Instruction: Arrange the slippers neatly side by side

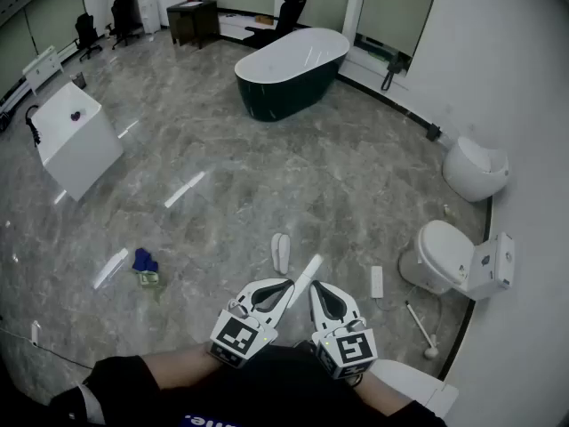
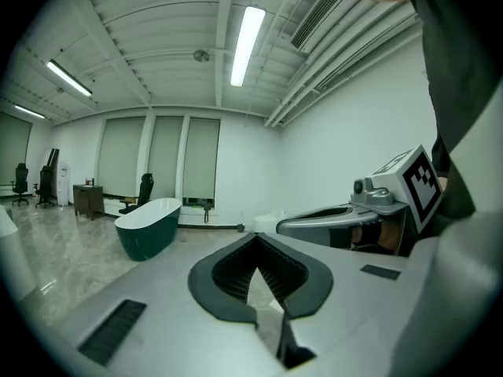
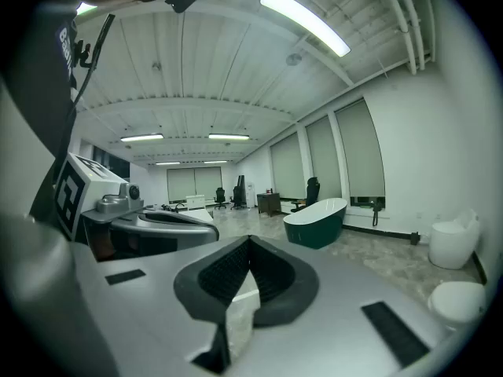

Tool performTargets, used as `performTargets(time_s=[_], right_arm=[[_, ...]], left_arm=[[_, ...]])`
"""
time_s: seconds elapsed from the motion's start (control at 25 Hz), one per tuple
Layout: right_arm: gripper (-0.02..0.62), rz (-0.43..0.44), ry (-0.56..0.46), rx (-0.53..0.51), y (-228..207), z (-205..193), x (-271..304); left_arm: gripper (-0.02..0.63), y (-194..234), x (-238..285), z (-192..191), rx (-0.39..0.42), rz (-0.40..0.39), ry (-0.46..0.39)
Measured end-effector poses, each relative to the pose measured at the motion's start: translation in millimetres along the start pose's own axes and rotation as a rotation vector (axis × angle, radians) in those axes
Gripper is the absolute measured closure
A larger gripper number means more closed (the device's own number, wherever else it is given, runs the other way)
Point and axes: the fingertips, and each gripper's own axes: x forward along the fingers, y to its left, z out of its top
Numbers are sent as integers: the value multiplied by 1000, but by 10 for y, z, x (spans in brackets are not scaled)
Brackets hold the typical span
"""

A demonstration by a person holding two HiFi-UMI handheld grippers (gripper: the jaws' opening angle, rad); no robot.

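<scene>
Both sets of jaws are pinched shut on nothing: left gripper and right gripper are held up side by side. What look like the pale slippers lie on the floor, ahead of and below the tips. I'd open wide, drop low and grab one by its edge.

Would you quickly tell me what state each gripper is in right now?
Left gripper: closed, holding nothing.
Right gripper: closed, holding nothing.
</scene>
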Motion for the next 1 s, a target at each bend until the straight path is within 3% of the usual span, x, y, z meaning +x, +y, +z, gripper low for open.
performTargets(time_s=[1.0], right_arm=[[597,7,-5,80,-384,-50,-108]], left_arm=[[604,-99,271,38,23,7,24]])
